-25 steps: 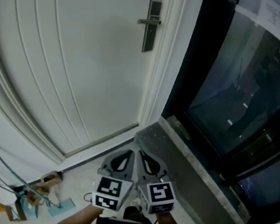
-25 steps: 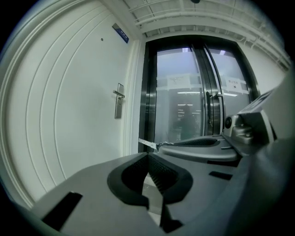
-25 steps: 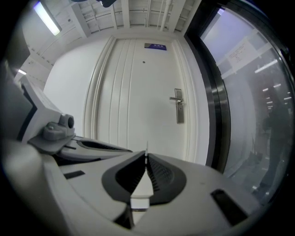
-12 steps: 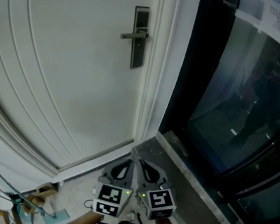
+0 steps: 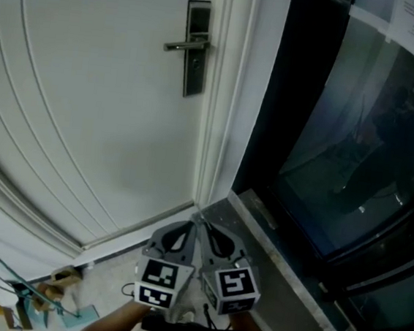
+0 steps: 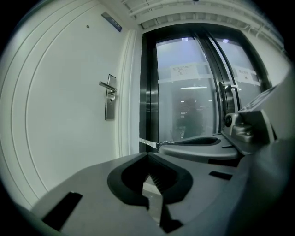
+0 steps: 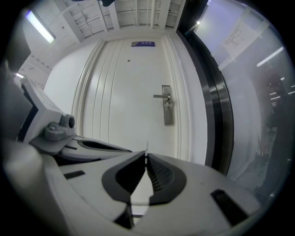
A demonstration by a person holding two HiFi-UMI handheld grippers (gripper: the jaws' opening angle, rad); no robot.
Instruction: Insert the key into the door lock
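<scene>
Below door lock, key well apart.

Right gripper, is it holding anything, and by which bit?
Yes. The right gripper pinches the key by its back end; the thin blade sticks out past the tips.

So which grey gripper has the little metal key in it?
The right gripper: a thin silver metal key sticks out from between its shut jaws. The left gripper has its jaws together on nothing.
</scene>
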